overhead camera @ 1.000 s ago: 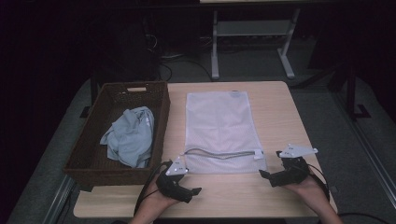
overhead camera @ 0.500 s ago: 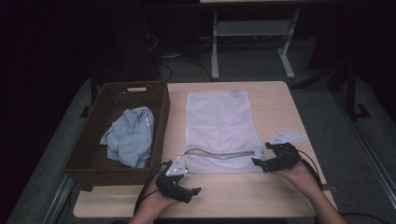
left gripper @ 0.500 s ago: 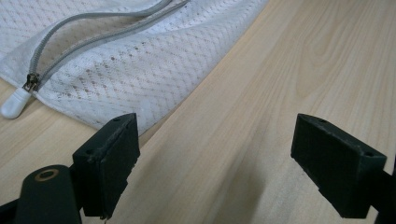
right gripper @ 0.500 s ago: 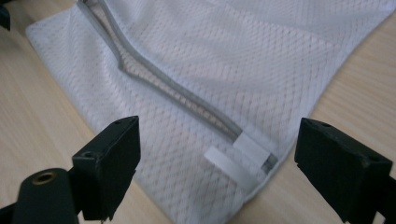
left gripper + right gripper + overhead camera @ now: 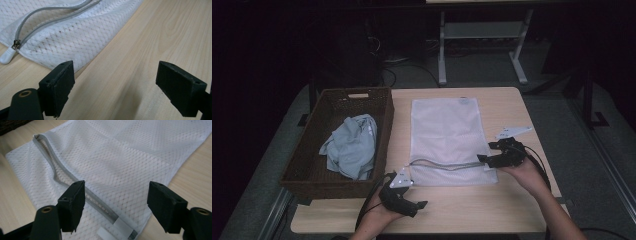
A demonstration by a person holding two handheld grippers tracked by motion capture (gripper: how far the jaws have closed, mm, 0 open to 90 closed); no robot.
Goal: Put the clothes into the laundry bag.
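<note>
A white mesh laundry bag (image 5: 451,140) lies flat on the wooden table (image 5: 512,215), its grey zipper (image 5: 447,164) running across the near end and standing partly open. The right gripper (image 5: 486,160), held in the person's right hand (image 5: 524,172), hovers at the bag's near right corner; in the right gripper view its jaws have just been closing yet stand apart, above the mesh and the zipper's closed end (image 5: 125,226), pressing on nothing. How far above the cloth they hang is hard to judge. The left gripper (image 5: 421,204) rests low on the table beside the bag's near left corner, its jaws wide apart over bare wood in the left gripper view, with the zipper's white pull tab (image 5: 7,55) just past them at the picture's edge. To the left of the bag sits a dark woven basket (image 5: 307,165) holding a crumpled pale blue garment (image 5: 352,145); its folds hide what kind of garment it is. Both forearms are cut off at the bottom of the high view, and the room beyond the table is too dark to read, save for a white frame (image 5: 482,37) on the floor
</note>
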